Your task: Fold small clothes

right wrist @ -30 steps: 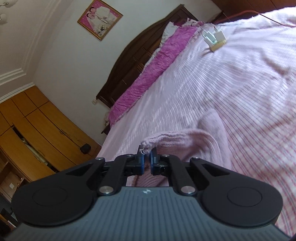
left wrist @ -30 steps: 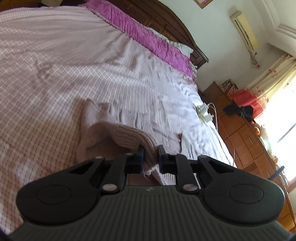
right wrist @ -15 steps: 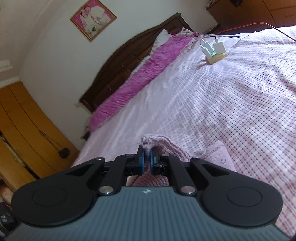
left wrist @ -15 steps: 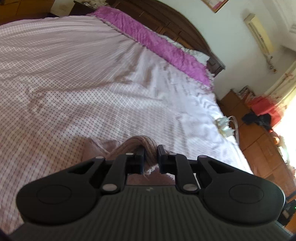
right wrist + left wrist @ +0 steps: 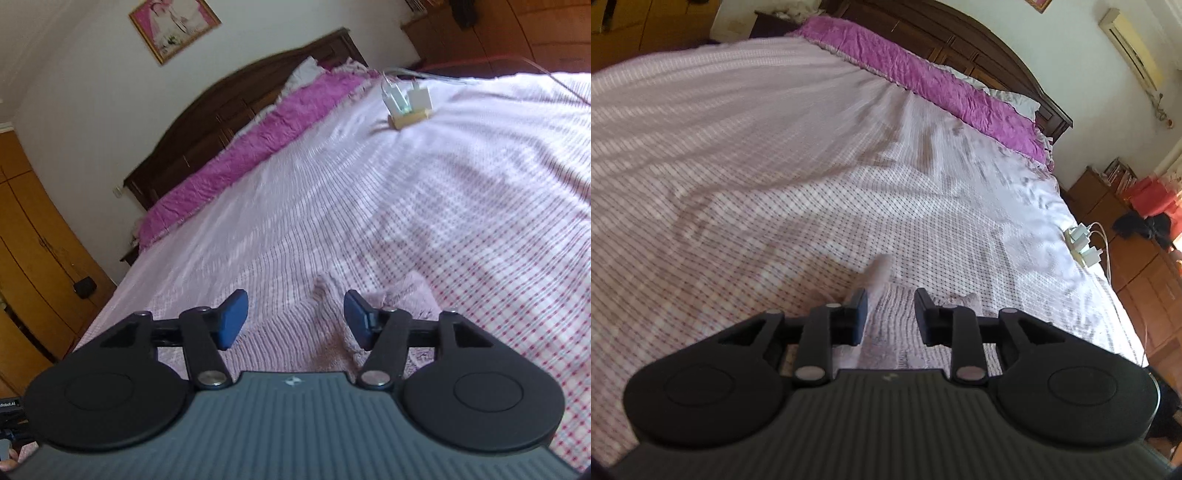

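knit garment [image 5: 886, 321] flat on bed [image 5: 775, 184]; both grippers just opened, released.

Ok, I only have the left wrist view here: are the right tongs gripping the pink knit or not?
Observer: No. The right tongs stand open. Their jaws have just been opening, and no cloth is pinched between the blue pads.
Operator: Where is the knit on that side?
Observer: The pink knit lies on the checked bedsheet under the gap, with a small ridge rising between the pads.
Operator: Does it spread past the tongs?
Observer: Yes, part of it shows beyond the finger on the right of that view.
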Motion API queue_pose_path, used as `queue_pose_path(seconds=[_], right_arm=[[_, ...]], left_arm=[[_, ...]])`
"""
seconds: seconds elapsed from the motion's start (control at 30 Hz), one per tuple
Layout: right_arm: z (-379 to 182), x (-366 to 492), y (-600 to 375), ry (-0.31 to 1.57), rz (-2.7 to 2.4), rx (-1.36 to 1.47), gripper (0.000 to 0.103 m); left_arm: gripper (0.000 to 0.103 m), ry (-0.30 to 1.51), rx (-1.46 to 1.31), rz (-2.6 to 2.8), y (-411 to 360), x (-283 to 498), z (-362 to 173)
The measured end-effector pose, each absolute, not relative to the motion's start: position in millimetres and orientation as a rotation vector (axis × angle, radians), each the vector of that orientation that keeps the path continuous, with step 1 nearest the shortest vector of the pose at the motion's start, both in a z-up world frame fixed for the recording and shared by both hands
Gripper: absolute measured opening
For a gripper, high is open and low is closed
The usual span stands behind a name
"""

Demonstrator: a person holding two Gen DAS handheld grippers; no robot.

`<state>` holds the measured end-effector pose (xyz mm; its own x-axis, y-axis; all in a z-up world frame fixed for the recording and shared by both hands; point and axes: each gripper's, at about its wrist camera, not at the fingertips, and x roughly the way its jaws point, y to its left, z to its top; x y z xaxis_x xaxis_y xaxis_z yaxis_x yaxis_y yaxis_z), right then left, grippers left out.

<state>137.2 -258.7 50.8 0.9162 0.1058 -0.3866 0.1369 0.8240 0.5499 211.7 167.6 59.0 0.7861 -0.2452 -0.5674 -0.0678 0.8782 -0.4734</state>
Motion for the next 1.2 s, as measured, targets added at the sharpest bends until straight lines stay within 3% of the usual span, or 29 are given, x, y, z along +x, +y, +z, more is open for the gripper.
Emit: queue_pose_path(seconds=[0.77, 1.2], right_arm=[[32, 94, -239, 0.537, 0.038, 0.494, 0.067], [52, 59, -259, 0.496, 0.029, 0.614, 0.067]], left_arm=[[0.030, 0.794, -0.430, -0.142, 153, 180, 29], [0.030, 0.812, -0.384, -0.106, 147, 153, 44]])
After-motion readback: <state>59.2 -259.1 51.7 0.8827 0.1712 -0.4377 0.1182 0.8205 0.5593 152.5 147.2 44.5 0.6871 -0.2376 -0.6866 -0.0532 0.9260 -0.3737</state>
